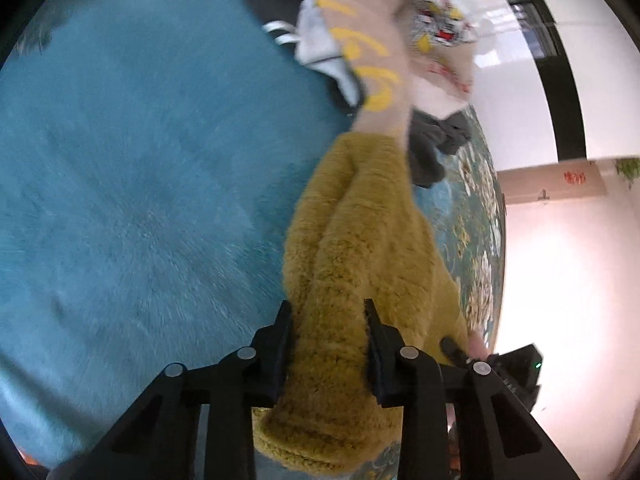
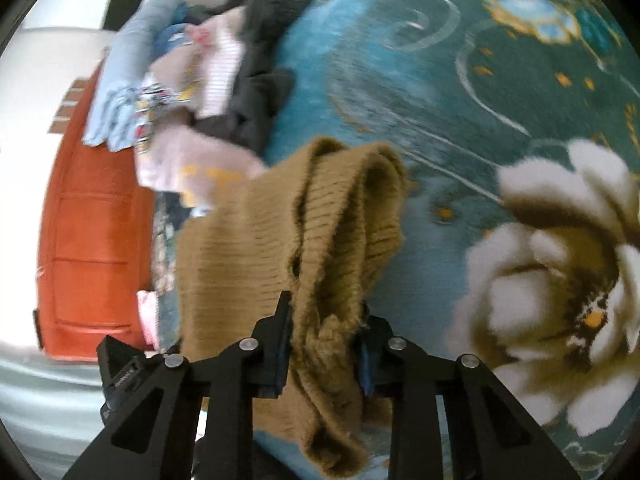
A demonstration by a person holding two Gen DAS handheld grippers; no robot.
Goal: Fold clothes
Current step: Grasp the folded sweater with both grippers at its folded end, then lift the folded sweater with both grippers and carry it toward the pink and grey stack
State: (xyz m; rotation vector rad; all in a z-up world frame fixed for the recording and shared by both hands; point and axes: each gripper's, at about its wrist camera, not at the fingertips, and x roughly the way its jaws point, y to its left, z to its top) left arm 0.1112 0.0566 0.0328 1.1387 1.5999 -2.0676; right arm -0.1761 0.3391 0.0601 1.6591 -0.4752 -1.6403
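Left wrist view is showing plain teal carpet (image 1: pixel 132 168) filling the left side, with the left tongs (image 1: pixel 327 308) clenching a bunched edge of the fuzzy mustard-yellow knitted sweater (image 1: pixel 352 240), which is hanging between the jaws and trailing toward a pile of mixed crumpled clothes (image 1: pixel 384 32) farther off. At the lower right edge, part of the other black tool is peeking in. Right wrist view is showing an orange-red padded bench (image 2: pixel 92 240) at the left, the clothes pile just beside it, then the right tongs (image 2: pixel 326 308) gripping another fold of the sweater, and a large white flower woven into the carpet at the right. Judging by this, the garment is being lifted clear of the pile; next it likely needs spreading flat on open carpet, both grips pulling apart evenly.
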